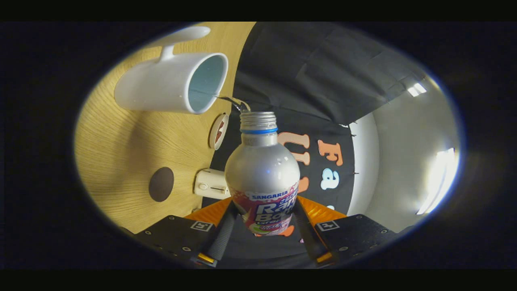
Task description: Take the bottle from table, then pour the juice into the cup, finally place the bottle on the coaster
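Observation:
My gripper (pixel 263 220) is shut on a silver aluminium bottle (pixel 261 169), with both fingers pressing on its labelled lower body. The view is rolled sideways, so the bottle lies tipped with its uncapped threaded mouth toward the white cup (pixel 171 83). A thin clear stream (pixel 234 102) runs from the bottle's mouth over the cup's rim into its pale blue inside. The cup stands on the wooden table (pixel 121 145), handle on the far side. A dark brown round coaster (pixel 161 184) lies on the table, nearer the fingers than the cup.
A small round disc with a red mark (pixel 218 131) lies by the table's edge between cup and bottle. A white boxy appliance (pixel 210 184) sits on the table near the left finger. The black cloth wall hangs beyond the table, and a pale wall with bright lights stands past it.

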Demonstrator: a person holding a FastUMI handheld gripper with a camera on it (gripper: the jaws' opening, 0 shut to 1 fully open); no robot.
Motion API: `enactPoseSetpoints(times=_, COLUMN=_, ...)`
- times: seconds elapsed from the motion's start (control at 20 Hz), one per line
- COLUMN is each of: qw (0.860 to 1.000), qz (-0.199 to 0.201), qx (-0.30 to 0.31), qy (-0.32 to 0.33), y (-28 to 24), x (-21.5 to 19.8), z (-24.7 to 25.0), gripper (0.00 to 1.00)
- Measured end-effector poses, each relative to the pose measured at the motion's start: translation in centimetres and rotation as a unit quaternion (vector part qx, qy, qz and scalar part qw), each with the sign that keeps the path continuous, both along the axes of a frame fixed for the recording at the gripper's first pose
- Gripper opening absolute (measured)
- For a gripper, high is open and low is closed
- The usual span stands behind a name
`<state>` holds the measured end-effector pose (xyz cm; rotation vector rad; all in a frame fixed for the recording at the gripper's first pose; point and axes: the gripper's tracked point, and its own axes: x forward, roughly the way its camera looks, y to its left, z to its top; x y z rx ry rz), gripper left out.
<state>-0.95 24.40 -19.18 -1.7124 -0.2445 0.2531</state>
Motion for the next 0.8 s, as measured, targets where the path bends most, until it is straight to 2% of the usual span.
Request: enactPoseSetpoints(times=0.8, qw=0.999, qz=0.029, qx=-0.03, qy=0.009, y=0.81, x=0.13, z=-0.01, gripper=0.77)
